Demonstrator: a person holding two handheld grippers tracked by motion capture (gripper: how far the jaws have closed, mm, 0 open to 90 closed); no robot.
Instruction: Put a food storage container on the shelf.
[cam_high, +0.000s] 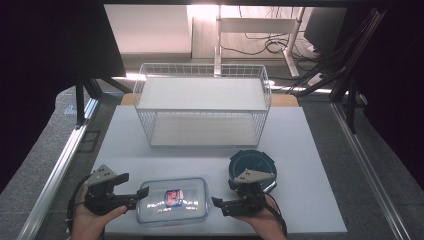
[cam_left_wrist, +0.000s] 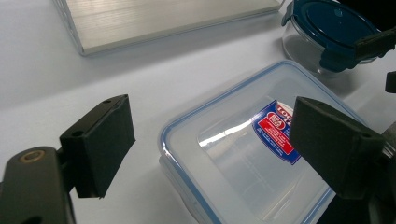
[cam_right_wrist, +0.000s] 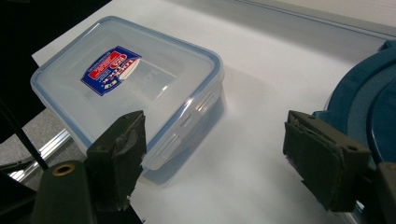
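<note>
My left gripper (cam_high: 134, 189) and right gripper (cam_high: 223, 200) both stand spread — gripping nothing — flanking the clear rectangular container (cam_high: 172, 201) at the white mat's (cam_high: 300, 150) near edge, lid on.

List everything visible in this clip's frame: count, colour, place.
Rectangular food container: one, clear with blue-trimmed lid and red-blue label, front centre of the board.
Round container: one, glass with dark blue lid, front right.
Wire basket: one, white, back centre.
Board: one, white, on the grey table.
Left claw: one, black, open, left of the rectangular container.
Right claw: one, black, open, between both containers.
</note>
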